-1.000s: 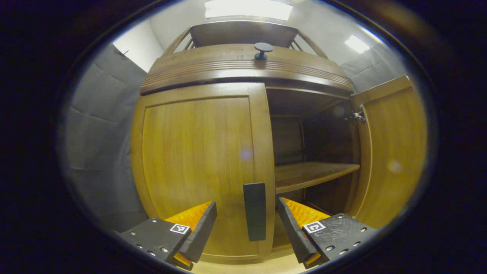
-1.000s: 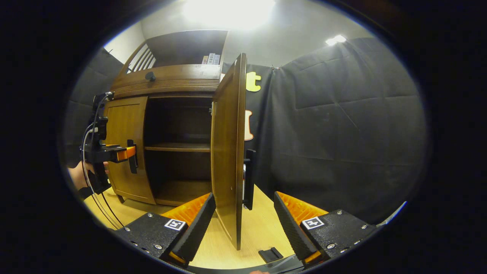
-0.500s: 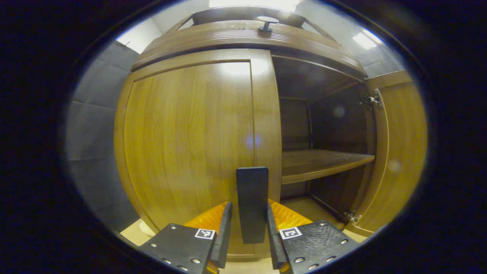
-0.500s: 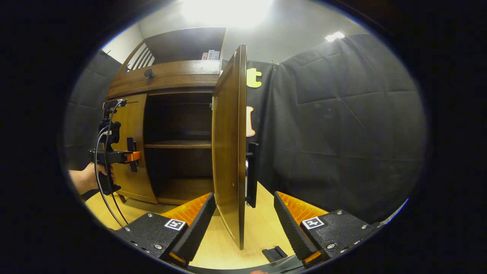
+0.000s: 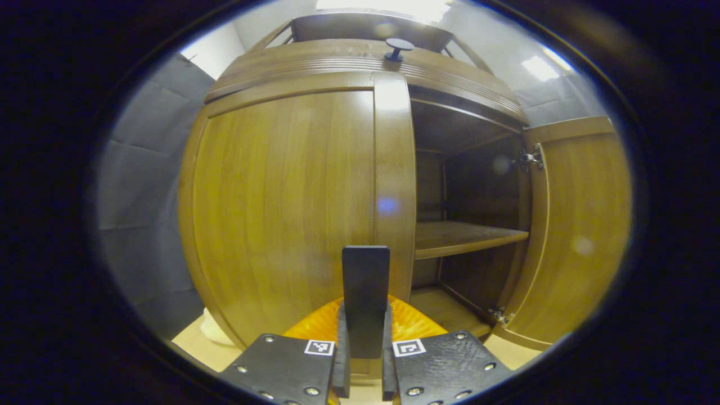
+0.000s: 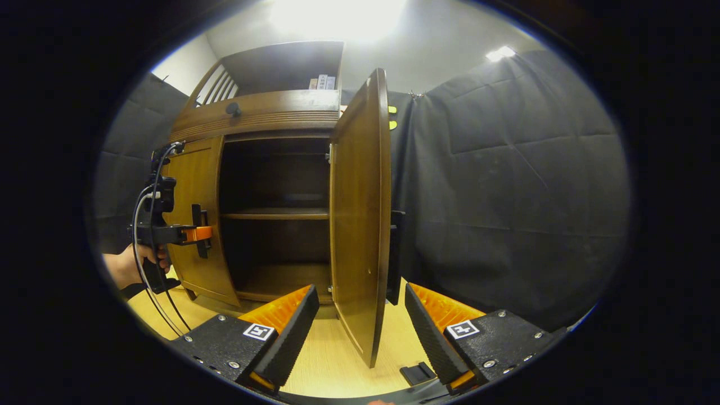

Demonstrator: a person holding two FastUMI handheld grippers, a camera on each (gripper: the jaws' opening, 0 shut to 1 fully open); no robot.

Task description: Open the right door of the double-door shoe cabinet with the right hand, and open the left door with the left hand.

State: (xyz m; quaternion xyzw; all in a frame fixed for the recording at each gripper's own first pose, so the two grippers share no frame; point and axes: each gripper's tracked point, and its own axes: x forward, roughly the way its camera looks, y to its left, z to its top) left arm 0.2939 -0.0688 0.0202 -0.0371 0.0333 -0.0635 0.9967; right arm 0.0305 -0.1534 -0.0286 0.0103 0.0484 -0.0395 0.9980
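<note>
The wooden shoe cabinet's left door [image 5: 287, 202] stands against the cabinet's front. Its dark upright handle [image 5: 365, 281] sits between the fingers of my left gripper [image 5: 364, 343], which is shut on it. The right door [image 5: 574, 236] is swung wide open, baring a dark inside with one shelf [image 5: 467, 239]. In the right gripper view the right door [image 6: 360, 225] is seen almost edge-on with its handle [image 6: 395, 256] behind it. My right gripper [image 6: 360, 332] is open, its fingers either side of the door's lower edge without touching it. Farther left, a hand [image 6: 129, 267] holds the left gripper [image 6: 197, 233] at the left door [image 6: 194, 225].
A drawer front with a dark knob [image 5: 397, 48] runs above the doors, with an open shelf on top. Black cloth wall [image 6: 506, 197] hangs right of the open door. A small black piece [image 6: 417, 373] lies on the light wood floor [image 6: 332, 371] near my right fingers.
My left gripper moved up to the left door's handle and closed on it. In the right gripper view the open right door shifted slightly right; that gripper stayed open.
</note>
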